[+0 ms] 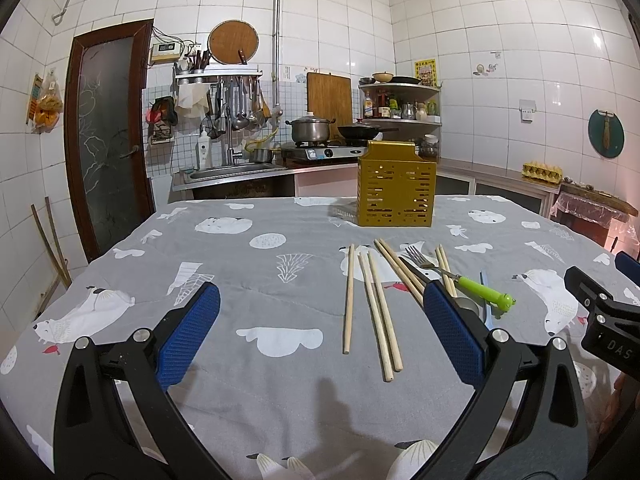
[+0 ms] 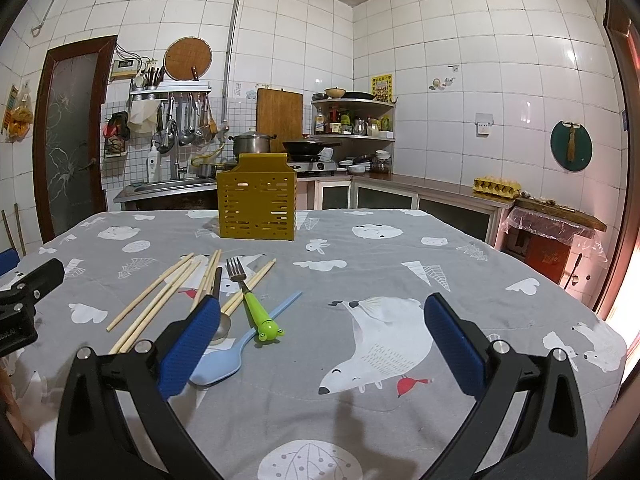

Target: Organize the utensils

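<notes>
A mustard-yellow slotted utensil holder [image 1: 395, 185] stands upright at the far side of the table; it also shows in the right wrist view [image 2: 257, 199]. Several wooden chopsticks [image 1: 376, 312] [image 2: 154, 300] lie loose on the cloth. A fork with a green frog handle [image 1: 476, 286] [image 2: 256, 306], a light blue spoon [image 2: 224, 362] and a metal spoon [image 2: 221, 326] lie beside them. My left gripper [image 1: 320, 332] is open and empty, just short of the chopsticks. My right gripper [image 2: 316, 344] is open and empty, to the right of the utensils.
The table wears a grey cloth with polar bears [image 2: 380, 344]. Behind it run a sink [image 1: 228, 170], a stove with a pot [image 1: 310, 130] and a wok, and a counter with an egg carton [image 2: 496, 186]. The right gripper's body shows at the left view's right edge [image 1: 604, 312].
</notes>
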{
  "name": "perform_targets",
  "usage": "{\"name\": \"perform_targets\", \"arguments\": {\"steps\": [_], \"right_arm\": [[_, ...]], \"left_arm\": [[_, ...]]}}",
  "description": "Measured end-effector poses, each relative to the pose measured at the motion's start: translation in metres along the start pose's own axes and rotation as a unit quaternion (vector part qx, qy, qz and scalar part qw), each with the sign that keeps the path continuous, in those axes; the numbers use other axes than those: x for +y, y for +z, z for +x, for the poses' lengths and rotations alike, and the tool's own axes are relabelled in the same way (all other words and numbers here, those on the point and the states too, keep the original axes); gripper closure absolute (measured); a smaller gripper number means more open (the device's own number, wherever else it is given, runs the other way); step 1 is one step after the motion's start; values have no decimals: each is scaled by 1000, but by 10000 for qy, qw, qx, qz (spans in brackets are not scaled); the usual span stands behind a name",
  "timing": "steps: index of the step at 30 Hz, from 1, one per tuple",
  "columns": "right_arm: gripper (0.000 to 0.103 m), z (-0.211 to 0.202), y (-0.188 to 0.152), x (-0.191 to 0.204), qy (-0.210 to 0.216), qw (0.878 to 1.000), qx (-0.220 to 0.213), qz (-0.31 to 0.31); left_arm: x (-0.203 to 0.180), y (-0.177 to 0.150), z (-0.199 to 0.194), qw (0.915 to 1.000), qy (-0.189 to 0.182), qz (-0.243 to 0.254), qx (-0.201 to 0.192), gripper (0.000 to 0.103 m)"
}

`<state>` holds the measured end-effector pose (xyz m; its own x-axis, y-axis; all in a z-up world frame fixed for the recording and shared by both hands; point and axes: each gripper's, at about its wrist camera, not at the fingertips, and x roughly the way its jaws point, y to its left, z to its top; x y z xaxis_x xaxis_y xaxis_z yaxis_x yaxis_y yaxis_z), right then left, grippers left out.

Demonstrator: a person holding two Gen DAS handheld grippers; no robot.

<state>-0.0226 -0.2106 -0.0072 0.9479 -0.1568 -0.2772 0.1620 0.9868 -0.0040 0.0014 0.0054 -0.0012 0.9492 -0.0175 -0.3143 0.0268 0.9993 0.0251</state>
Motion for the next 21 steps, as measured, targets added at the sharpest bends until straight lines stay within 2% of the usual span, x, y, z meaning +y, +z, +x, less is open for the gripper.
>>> {"name": "perform_targets", "arguments": {"steps": [21], "right_arm": [[4,-1,0,0,-28,10000,-8,-3]], "left_arm": [[1,0,1,10000,24,-8,27,5]]}}
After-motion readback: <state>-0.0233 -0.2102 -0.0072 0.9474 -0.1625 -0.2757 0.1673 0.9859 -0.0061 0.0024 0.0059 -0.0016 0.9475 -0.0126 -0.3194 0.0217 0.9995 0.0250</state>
